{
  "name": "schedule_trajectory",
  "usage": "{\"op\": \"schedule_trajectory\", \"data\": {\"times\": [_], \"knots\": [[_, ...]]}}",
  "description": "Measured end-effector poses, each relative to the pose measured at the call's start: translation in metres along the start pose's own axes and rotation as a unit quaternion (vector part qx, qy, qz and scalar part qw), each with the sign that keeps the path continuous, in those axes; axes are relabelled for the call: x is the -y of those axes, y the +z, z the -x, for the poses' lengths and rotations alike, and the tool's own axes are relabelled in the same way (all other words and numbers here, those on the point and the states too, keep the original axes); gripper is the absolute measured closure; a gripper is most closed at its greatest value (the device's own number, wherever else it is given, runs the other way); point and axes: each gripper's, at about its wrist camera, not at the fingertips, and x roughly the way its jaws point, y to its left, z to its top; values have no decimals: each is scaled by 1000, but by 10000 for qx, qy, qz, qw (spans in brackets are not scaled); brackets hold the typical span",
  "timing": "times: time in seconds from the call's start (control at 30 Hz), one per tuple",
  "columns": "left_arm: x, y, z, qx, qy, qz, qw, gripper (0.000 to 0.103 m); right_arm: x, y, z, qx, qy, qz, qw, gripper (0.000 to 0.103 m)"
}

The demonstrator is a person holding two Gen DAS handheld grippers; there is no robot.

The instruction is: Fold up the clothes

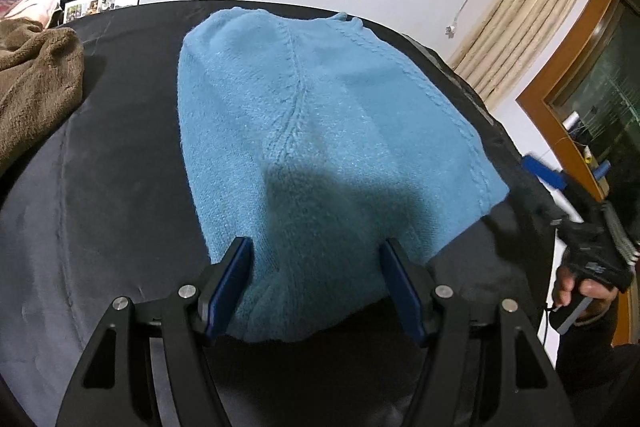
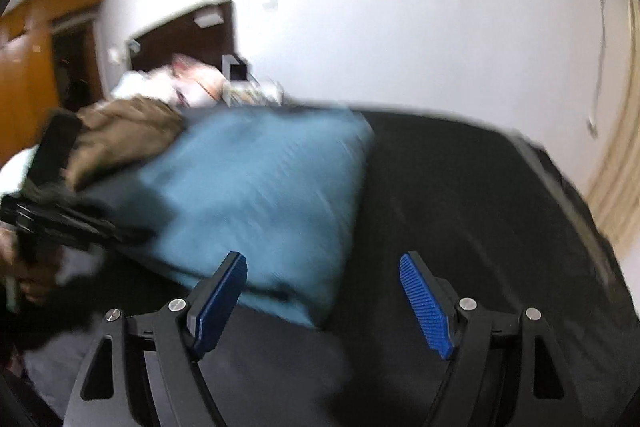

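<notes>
**Blue sweater folded on the dark table**

The blue knit sweater (image 1: 320, 147) lies folded on the black cloth-covered table (image 1: 100, 207). The left gripper (image 1: 316, 283) is wide open just over its near edge. The right gripper (image 2: 322, 301) is open too, holding nothing. A brown blanket (image 1: 36, 79) sits nearby.

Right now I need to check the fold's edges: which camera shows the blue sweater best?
The left wrist view: the blue sweater is sharp, its cable seams and edges visible. The right wrist view shows it motion-blurred, partly behind the left claw.
</notes>
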Motion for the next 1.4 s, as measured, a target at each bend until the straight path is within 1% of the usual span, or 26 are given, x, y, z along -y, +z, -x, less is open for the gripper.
{"op": "schedule_trajectory", "data": {"times": [0.03,0.1,0.23,0.37,0.43,0.53,0.6,0.67,0.7,0.8,1.27,1.3,1.37,1.4], "knots": [[-3,-1,2,4,-26,12,10000,33,-5,5,6,194,86,62,9998,21],[-6,-2,5,10,-74,35,10000,33,-16,20,3,450,246,118,9986,21],[-5,0,4,31,-208,95,9997,33,-46,39,-35,277,502,353,9977,21],[-9,0,7,54,-375,150,9992,33,-68,47,-81,-71,857,346,9957,21],[-16,0,10,66,-491,319,9983,32,-77,44,-95,-233,886,411,9949,21],[-31,2,14,101,-667,657,9956,32,-83,35,-109,-392,782,571,9945,21],[-40,3,18,125,-784,881,9929,30,-89,28,-110,-449,778,746,9932,13],[-50,4,21,148,-901,1105,9897,25,-97,24,-109,-516,777,944,9912,3],[-54,5,22,159,-959,1217,9878,25,-102,22,-108,-559,756,1060,9899,1],[-68,8,26,192,-1103,1523,9820,25,-107,21,-110,-643,744,1160,9884,1],[-81,103,14,246,-400,1654,9851,25,-111,17,-107,-696,800,1328,9855,1],[-82,110,12,249,-315,1653,9854,25,-111,17,-107,-696,801,1327,9855,1],[-86,122,3,236,14,1622,9865,25,-111,17,-107,-693,806,1321,9855,1],[-90,124,-3,195,104,1667,9858,25,-111,16,-107,-691,808,1319,9855,1]]}}
